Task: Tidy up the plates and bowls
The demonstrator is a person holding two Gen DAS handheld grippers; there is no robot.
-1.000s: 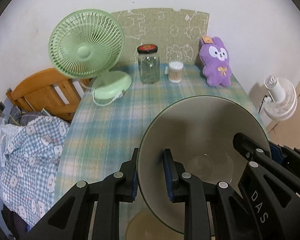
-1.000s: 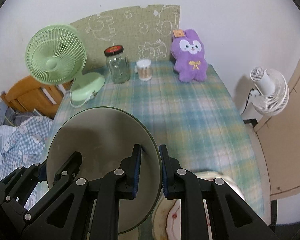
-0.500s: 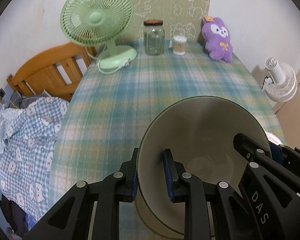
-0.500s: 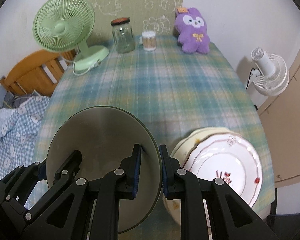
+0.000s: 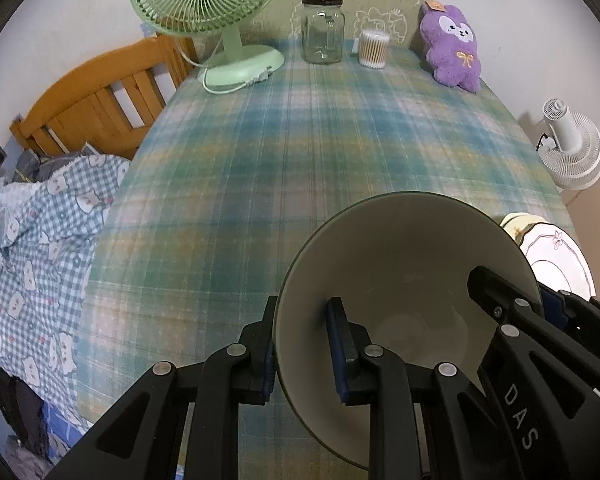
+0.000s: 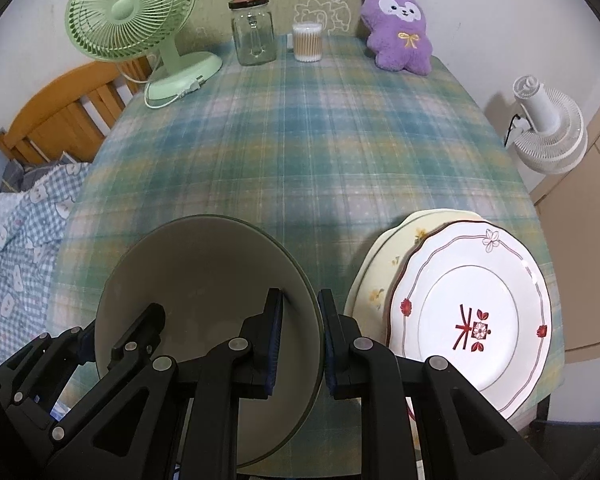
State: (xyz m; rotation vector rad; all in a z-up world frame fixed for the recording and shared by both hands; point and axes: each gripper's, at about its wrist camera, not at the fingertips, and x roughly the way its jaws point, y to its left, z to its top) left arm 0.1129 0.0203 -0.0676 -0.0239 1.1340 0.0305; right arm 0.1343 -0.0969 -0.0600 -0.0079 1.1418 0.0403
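A: What is sitting on the checked table (image 6: pixel 300 152)?
B: A white plate (image 6: pixel 472 320) with a red mark I can't read is lying on a cream plate (image 6: pixel 380 272).
A: And the big bowl (image 5: pixel 400 280)?
B: It is hanging beside them. The left gripper (image 5: pixel 302 344) and right gripper (image 6: pixel 300 338) are pinching its rim, one saying "DAS".
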